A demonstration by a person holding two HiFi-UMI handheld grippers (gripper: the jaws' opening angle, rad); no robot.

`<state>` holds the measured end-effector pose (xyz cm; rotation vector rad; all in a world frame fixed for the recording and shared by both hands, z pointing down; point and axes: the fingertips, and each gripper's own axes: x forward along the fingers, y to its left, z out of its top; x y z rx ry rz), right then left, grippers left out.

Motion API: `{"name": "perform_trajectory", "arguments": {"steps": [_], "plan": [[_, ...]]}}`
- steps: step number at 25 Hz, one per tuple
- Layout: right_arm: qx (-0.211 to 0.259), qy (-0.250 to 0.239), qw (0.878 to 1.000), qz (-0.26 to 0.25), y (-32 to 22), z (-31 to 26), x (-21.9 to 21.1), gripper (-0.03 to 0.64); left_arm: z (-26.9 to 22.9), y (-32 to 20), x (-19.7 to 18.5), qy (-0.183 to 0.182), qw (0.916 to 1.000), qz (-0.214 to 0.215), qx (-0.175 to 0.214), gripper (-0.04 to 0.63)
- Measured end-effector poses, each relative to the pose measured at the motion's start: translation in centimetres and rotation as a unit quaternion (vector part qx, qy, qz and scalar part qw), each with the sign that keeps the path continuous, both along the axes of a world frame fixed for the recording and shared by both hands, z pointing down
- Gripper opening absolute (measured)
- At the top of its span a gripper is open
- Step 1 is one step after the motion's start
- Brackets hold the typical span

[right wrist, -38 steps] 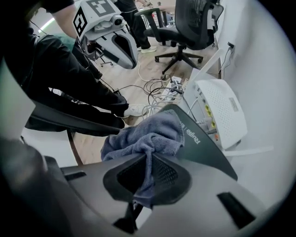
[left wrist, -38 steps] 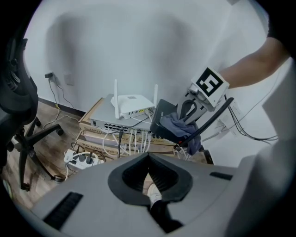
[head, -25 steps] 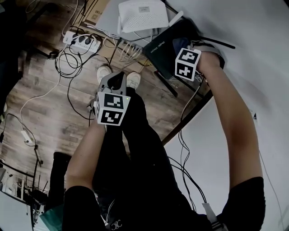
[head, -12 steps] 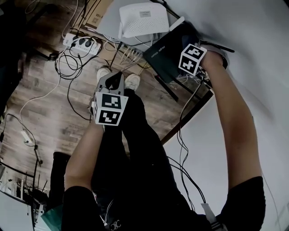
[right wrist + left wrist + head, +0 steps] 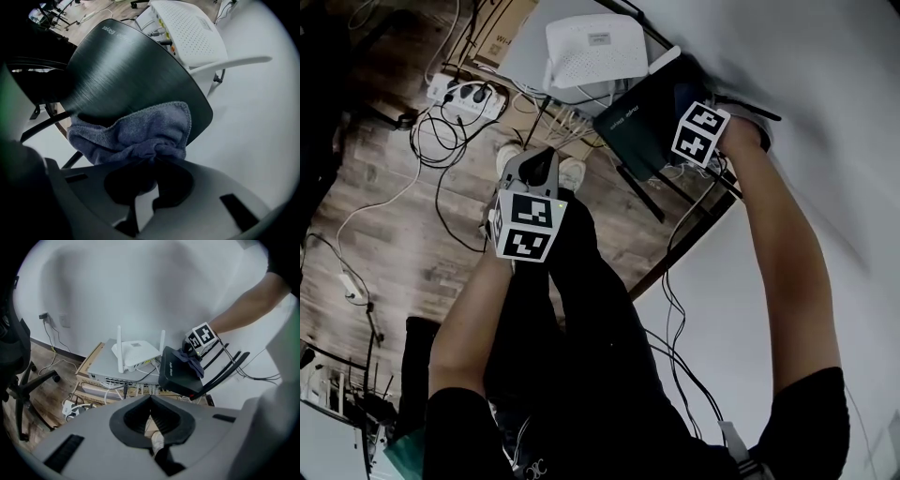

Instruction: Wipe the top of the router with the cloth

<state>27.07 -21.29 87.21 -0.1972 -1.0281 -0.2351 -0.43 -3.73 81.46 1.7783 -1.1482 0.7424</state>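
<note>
Wooden floor (image 5: 384, 234) strewn with cables and a power strip (image 5: 464, 92) is filling the left of the head view, while a white table (image 5: 825, 112) is taking up the right. At the table's edge the black router (image 5: 126, 70) is sitting just beside a white router (image 5: 595, 47).

The right gripper (image 5: 152, 159) is clamping a bunched fold of the blue-grey cloth (image 5: 140, 129) and is pressing it flat onto the end of the black router's top nearest to that gripper. The cloth is covering only that end. The wide brushed stretch running toward the printed logo is lying bare beyond it.

The left gripper (image 5: 151, 404) is hanging over the floor, well apart from both routers, with its jaws together and nothing between them.

Judging from this, the wipe is under way but far from finished: the cloth is in contact, and most of the top is waiting for a pass. Whether the bare part is already clean is not something these views are showing.
</note>
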Motion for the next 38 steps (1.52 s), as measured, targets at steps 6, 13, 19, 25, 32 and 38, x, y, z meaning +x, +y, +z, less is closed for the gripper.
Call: {"name": "perform_trajectory", "arguments": {"steps": [6,13,19,25,32,38], "plan": [[0.006,-0.005,1.0,0.005,0.0,0.0,-0.1,0.021,-0.1,0.7,-1.0,-0.011,0.9999,-0.011,-0.003,0.003],[-0.001,0.016,0.999,0.028,-0.2,0.4,0.3,0.021,-3.0,1.3,-1.0,-0.015,0.9993,-0.035,0.006,0.003],[0.086,-0.079,0.992,0.041,-0.4,-4.6,-2.6,0.021,-8.4,1.3,-3.0,-0.035,0.9976,-0.05,0.034,0.003],[0.166,-0.244,0.95,0.108,4.1,-17.9,-8.5,0.021,-19.9,0.2,-8.0,-0.034,0.9815,-0.175,0.071,0.003],[0.264,-0.47,0.785,0.306,8.4,-35.2,-12.0,0.021,-36.2,-2.6,-7.3,-0.037,0.9715,-0.136,0.191,0.003],[0.296,-0.627,0.6,0.399,10.5,-48.6,-12.1,0.021,-47.4,-3.2,-4.5,-0.045,0.9603,-0.084,0.262,0.003]]}}
